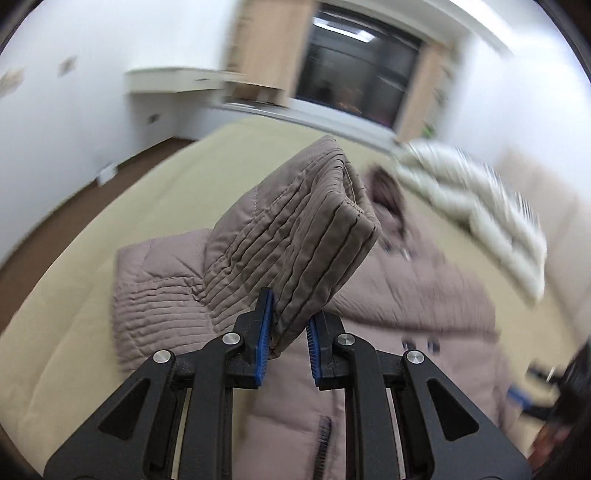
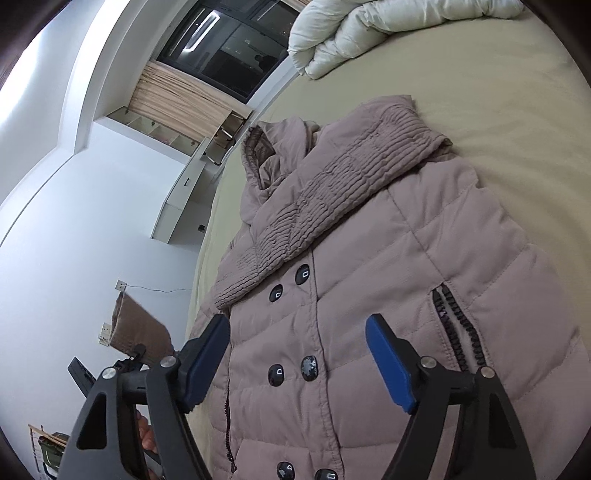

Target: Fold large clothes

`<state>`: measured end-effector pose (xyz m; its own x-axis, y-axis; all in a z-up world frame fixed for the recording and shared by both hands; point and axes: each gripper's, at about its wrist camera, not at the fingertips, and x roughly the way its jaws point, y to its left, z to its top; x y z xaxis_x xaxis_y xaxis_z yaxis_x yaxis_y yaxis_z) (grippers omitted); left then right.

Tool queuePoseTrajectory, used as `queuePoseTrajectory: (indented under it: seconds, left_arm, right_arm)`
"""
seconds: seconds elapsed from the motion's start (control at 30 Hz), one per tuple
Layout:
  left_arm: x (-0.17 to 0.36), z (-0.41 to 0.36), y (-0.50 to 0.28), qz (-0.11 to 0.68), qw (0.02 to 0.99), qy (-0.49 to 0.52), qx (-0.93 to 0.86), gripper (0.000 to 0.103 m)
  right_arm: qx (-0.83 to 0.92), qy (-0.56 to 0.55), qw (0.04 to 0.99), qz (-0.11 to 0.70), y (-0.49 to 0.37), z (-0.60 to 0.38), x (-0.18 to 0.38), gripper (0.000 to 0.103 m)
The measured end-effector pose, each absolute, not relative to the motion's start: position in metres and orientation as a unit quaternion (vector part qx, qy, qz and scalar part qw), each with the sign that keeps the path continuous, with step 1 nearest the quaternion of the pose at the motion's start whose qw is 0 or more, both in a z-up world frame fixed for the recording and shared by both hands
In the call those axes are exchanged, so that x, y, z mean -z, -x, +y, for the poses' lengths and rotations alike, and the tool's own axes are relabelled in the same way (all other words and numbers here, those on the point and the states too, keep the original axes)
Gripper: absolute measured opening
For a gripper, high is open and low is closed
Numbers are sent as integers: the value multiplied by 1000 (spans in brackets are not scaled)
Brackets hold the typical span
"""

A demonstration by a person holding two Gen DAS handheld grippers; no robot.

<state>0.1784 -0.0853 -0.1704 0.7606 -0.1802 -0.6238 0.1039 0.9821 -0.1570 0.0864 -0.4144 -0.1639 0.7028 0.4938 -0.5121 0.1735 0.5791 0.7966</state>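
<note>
A taupe quilted puffer coat (image 2: 369,277) lies front-up on a beige bed (image 2: 480,92), with dark buttons, zip pockets and one sleeve folded across its chest. My left gripper (image 1: 290,332) is shut on the cuff of the other sleeve (image 1: 295,225) and holds it lifted above the coat (image 1: 406,288). That lifted cuff (image 2: 138,328) and the left gripper show at the lower left of the right wrist view. My right gripper (image 2: 297,363) is open and empty, hovering just above the coat's buttoned front.
A white duvet (image 2: 354,29) is piled at the far end of the bed, also in the left wrist view (image 1: 476,206). A dark window (image 1: 354,62), curtains and a white desk (image 1: 173,79) line the wall. Brown floor (image 1: 55,218) runs beside the bed.
</note>
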Motion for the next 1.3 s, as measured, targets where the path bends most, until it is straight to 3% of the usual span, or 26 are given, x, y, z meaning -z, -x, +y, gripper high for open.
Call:
queuePoseTrajectory:
  seconds: [0.2, 0.6, 0.63, 0.7, 0.77, 0.8, 1.0, 1.2, 1.3]
  left_arm:
    - [227, -193, -140, 371, 921, -30, 111, 16]
    - [240, -142, -150, 362, 923, -71, 114, 16]
    - [235, -136, -152, 362, 923, -70, 113, 16]
    - [237, -133, -153, 367, 921, -75, 109, 17]
    - [238, -129, -150, 374, 918, -77, 109, 18]
    - [239, -127, -148, 375, 917, -78, 112, 19]
    - [234, -94, -126, 366, 927, -25, 81, 19]
    - [242, -38, -196, 412, 898, 150, 40, 19]
    - [248, -29, -239, 416, 891, 180, 19, 18]
  right_arm:
    - [-124, -481, 768, 404, -111, -415, 176, 79]
    - [-259, -446, 666, 539, -248, -286, 183, 78]
    - [-262, -450, 653, 550, -257, -276, 188, 75]
    - [-272, -455, 632, 566, -272, -262, 198, 47]
    - [-275, -444, 632, 573, -281, -254, 198, 26]
    - [-273, -435, 635, 576, -283, -250, 195, 22]
    - [-292, -418, 683, 523, -302, -267, 123, 19]
    - [-353, -401, 738, 413, -297, -289, -6, 19]
    - [-370, -397, 755, 369, -287, -312, -49, 19]
